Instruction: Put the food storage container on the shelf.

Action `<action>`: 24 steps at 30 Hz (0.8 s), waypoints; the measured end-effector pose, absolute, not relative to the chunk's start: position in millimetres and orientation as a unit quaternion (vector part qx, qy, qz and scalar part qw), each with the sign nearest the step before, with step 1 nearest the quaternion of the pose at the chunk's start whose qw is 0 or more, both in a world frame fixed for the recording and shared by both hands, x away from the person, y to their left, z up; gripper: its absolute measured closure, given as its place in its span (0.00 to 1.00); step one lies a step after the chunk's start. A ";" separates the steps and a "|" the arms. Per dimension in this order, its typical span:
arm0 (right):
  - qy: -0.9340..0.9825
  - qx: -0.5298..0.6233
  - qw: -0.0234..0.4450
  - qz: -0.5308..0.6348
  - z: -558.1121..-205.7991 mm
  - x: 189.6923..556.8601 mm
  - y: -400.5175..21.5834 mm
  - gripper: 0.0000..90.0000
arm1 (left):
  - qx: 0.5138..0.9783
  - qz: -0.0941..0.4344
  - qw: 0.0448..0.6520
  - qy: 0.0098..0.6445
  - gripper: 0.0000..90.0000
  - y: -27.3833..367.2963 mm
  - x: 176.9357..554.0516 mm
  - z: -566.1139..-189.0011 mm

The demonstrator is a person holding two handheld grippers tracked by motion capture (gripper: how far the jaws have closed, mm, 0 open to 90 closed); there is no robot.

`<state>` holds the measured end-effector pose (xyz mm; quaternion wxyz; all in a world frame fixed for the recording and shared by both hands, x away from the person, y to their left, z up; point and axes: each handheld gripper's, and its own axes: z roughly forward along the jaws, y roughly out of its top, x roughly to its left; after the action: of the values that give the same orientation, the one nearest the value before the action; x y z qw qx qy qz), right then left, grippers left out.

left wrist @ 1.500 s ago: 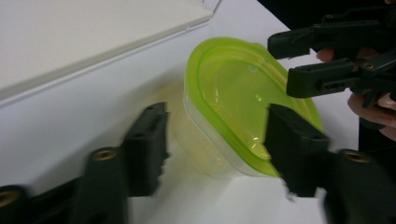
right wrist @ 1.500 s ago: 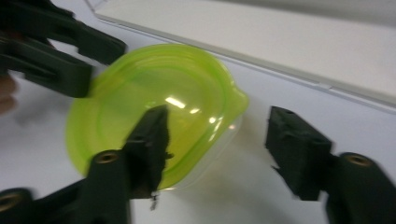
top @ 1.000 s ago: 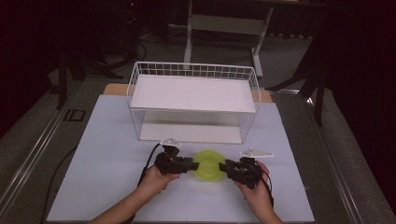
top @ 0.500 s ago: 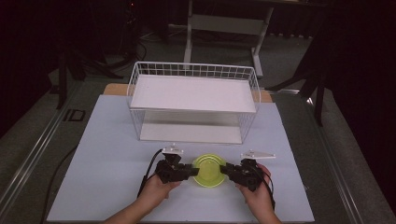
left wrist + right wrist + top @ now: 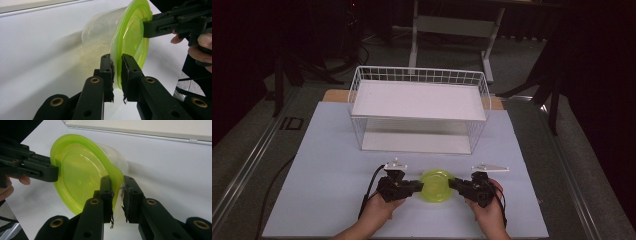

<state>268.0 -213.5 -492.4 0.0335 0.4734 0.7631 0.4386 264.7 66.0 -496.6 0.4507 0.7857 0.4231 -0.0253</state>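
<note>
A clear plastic tub (image 5: 100,32) with a lime-green lid (image 5: 435,186) is held between both grippers near the mat's front edge. My left gripper (image 5: 417,187) is shut on the lid's rim at its left side, the rim pinched between the pads (image 5: 117,60). On the opposite side my right gripper (image 5: 454,185) is shut on the rim (image 5: 117,181). Each gripper view shows the other gripper gripping the far rim: the right one (image 5: 147,25), the left one (image 5: 56,173). The green lid (image 5: 77,177) covers the tub's mouth. I cannot tell whether the tub's base touches the mat.
A white wire basket rack (image 5: 419,107) with a flat white shelf stands at the back of the pale mat (image 5: 322,165). A black cable (image 5: 367,192) trails from the left gripper. Dark floor and stand legs lie beyond the table.
Both grippers and the tub have shifted a little toward the person since a second ago. The lid now looks rounder from above. Both grips are unchanged.
</note>
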 end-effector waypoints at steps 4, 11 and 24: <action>0.763 0.468 0.045 0.444 -484.4 268.2 -209.8 0.88 | 0.779 -0.013 0.466 0.419 0.91 71.0 265.2 -490.0; 0.760 0.458 0.066 0.456 -465.3 277.4 -198.8 0.88 | 0.772 0.020 0.485 0.410 0.91 81.5 274.5 -474.8; 0.759 0.458 0.079 0.456 -454.7 310.6 -171.7 0.88 | 0.749 0.074 0.507 0.420 0.91 101.5 300.9 -479.1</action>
<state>310.6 -171.7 -454.7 0.0787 0.4581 0.7592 0.4555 300.9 101.5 -479.1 0.5075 0.7488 0.4198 0.0738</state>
